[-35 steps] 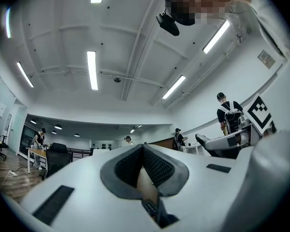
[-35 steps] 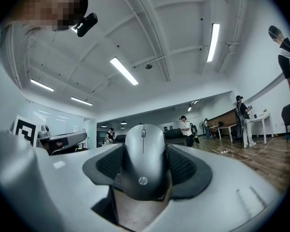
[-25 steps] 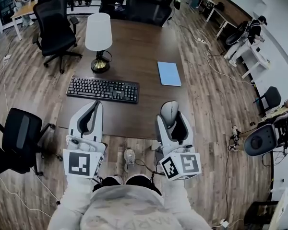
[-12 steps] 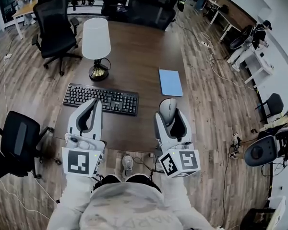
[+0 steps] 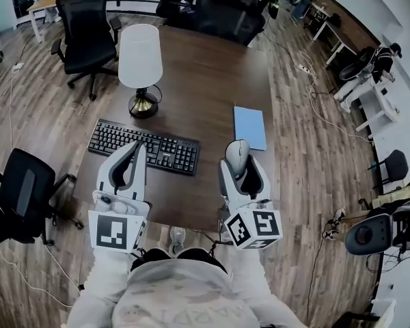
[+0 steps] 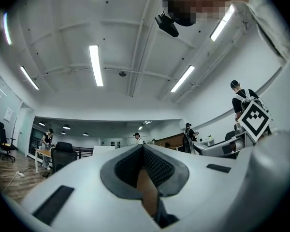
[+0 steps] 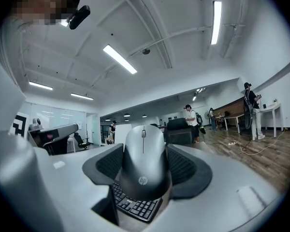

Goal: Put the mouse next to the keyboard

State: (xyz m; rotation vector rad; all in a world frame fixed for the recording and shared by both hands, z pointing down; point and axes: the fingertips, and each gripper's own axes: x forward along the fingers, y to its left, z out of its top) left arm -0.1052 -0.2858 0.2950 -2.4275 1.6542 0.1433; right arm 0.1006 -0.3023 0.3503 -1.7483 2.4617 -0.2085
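A grey mouse (image 5: 237,152) is clamped between the jaws of my right gripper (image 5: 239,162), held over the brown table (image 5: 205,80) just right of the black keyboard (image 5: 145,146). In the right gripper view the mouse (image 7: 142,166) fills the gap of the right gripper (image 7: 144,173), with the keyboard's (image 7: 135,209) keys showing below it. My left gripper (image 5: 137,147) hovers over the keyboard's near edge. In its own view the left gripper (image 6: 143,152) is shut with nothing in it, its jaws meeting at the tips.
A white-shaded lamp (image 5: 140,60) stands behind the keyboard. A blue notebook (image 5: 250,127) lies just beyond the mouse on the right. Black office chairs (image 5: 87,26) ring the table, one (image 5: 24,190) at the near left. Cables trail on the wooden floor (image 5: 307,149).
Both grippers have moved forward over the table. The mouse in the right gripper now sits closer to the keyboard's right end and the notebook.
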